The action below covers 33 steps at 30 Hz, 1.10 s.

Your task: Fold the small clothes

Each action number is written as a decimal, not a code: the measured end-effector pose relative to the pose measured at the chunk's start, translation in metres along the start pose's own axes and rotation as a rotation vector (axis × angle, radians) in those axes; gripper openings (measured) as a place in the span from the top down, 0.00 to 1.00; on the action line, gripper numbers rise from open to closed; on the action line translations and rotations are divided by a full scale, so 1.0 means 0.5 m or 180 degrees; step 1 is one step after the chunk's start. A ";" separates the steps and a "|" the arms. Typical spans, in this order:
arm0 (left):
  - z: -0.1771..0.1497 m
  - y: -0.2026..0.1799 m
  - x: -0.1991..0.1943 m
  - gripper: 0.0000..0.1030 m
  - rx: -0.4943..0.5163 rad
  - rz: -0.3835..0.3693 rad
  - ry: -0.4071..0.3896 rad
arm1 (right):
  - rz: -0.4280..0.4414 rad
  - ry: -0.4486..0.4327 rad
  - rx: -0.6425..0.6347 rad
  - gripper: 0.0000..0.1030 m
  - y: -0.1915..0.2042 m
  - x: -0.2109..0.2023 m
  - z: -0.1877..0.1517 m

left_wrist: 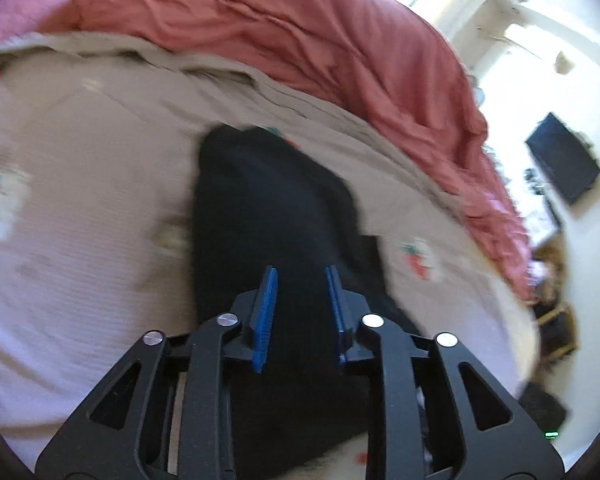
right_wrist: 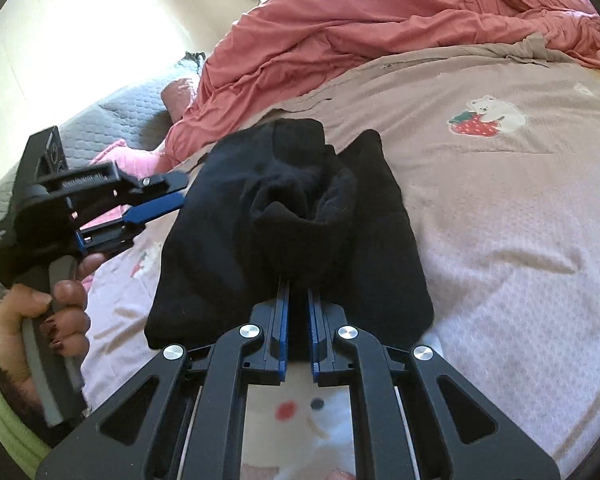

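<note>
A black garment (right_wrist: 228, 240) lies on the bed, partly folded, with a bunched fold (right_wrist: 300, 216) raised in its middle. My right gripper (right_wrist: 298, 292) is shut on the near edge of that raised fold, with black cloth between its blue pads. In the left wrist view the same black garment (left_wrist: 268, 208) lies below my left gripper (left_wrist: 300, 276), whose blue pads stand apart with nothing pinched between them. The left gripper (right_wrist: 176, 192) also shows at the left of the right wrist view, held by a hand, its tips at the garment's left edge.
The beige bedsheet (right_wrist: 500, 208) has strawberry and bear prints (right_wrist: 486, 118). A rumpled red duvet (right_wrist: 340, 40) lies along the far side. Grey quilted bedding (right_wrist: 132, 108) and a pink cushion (right_wrist: 112, 156) sit at the left. A dark wall screen (left_wrist: 562, 158) hangs beyond the bed.
</note>
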<state>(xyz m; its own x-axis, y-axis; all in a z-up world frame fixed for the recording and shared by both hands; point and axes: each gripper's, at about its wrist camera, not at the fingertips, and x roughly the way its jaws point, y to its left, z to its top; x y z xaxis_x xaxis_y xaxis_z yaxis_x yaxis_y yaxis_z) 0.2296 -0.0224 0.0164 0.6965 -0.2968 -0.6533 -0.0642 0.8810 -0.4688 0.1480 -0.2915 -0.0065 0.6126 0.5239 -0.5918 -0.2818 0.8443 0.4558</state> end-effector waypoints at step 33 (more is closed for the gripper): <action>-0.062 0.070 0.015 0.47 0.0497 -0.0366 -0.0139 | -0.0170 0.0852 0.0229 0.55 -0.048 0.257 0.251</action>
<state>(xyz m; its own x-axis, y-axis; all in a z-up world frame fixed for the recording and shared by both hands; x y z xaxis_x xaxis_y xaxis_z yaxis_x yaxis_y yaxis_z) 0.2104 -0.0050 -0.0232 0.7234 -0.3855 -0.5728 0.1268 0.8897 -0.4386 0.3262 -0.2586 -0.0103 0.4056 0.4980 -0.7665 -0.1954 0.8664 0.4595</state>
